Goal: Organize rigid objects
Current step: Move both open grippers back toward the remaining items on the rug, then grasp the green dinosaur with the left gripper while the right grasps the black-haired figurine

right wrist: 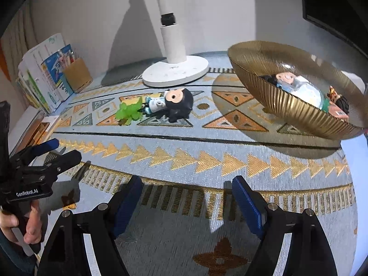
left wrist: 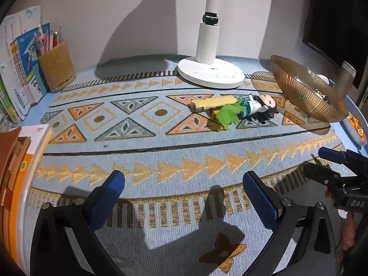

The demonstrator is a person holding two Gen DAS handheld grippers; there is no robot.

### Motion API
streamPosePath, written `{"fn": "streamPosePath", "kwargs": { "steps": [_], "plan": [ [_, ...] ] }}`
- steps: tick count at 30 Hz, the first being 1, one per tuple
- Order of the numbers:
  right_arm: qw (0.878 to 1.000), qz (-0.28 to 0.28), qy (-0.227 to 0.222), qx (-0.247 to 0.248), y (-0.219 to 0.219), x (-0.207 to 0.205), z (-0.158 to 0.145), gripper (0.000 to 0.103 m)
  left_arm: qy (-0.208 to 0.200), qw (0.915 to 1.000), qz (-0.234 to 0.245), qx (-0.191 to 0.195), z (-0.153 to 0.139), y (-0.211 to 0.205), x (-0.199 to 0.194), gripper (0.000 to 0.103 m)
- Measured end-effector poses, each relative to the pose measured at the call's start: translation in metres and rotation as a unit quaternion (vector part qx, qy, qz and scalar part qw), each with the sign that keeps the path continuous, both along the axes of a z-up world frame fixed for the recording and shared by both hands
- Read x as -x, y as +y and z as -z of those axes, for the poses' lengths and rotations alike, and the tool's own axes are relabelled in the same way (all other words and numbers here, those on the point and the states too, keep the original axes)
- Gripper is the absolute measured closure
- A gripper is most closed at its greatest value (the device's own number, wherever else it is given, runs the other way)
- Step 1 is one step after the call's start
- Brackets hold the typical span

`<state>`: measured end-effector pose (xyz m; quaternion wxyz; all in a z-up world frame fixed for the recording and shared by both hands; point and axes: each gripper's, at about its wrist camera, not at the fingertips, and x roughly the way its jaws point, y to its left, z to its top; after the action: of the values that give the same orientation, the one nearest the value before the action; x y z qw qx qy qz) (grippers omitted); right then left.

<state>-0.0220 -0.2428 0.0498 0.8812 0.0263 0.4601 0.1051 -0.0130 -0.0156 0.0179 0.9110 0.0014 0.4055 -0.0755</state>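
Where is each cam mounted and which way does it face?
Left wrist: on the left gripper, looking forward over the patterned mat at the toy pile and lamp base; its own open fingers show, with the right gripper at far right.
Right wrist: on the right gripper, facing the gold bowl and doll; open fingers show, the left gripper and hand at left.
Shared: mat, lamp base, doll, green toy, bowl.

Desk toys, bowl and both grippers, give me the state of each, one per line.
Left gripper: open, empty.
Right gripper: open, empty.
Doll: lying flat on the mat.
Green toy: on the mat, touching the doll.
Yellow bar: lying flat.
Bowl: upright, holding toys.
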Motion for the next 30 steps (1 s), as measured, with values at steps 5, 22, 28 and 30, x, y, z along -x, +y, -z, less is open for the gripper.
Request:
{"fn": "streamPosePath", "kwargs": {
  "steps": [5, 22, 28, 30],
  "plan": [
    [0.998, -0.04, 0.047, -0.03, 0.01, -0.015, -0.003, 0.023, -0.002, 0.9988, 0.047, -0.009, -0.011, -0.007, -0.012, 0.001],
    [0.985, 0.062, 0.062, -0.15, 0.005, -0.127, 0.012, 0.024, 0.047, 0.9833, 0.176, 0.003, 0.01, -0.052, -0.092, 0.04],
    [0.985, 0.048, 0.063, -0.154, 0.003, -0.129, 0.012, 0.053, 0.042, 0.9838, 0.174, 0.009, 0.01, -0.052, -0.094, 0.077],
    [0.984, 0.032, 0.071, -0.161, 0.007, -0.122, 0.01, 0.058, 0.043, 0.9857, 0.162, 0.017, 0.008, -0.043, -0.09, 0.084]
  ]
}}
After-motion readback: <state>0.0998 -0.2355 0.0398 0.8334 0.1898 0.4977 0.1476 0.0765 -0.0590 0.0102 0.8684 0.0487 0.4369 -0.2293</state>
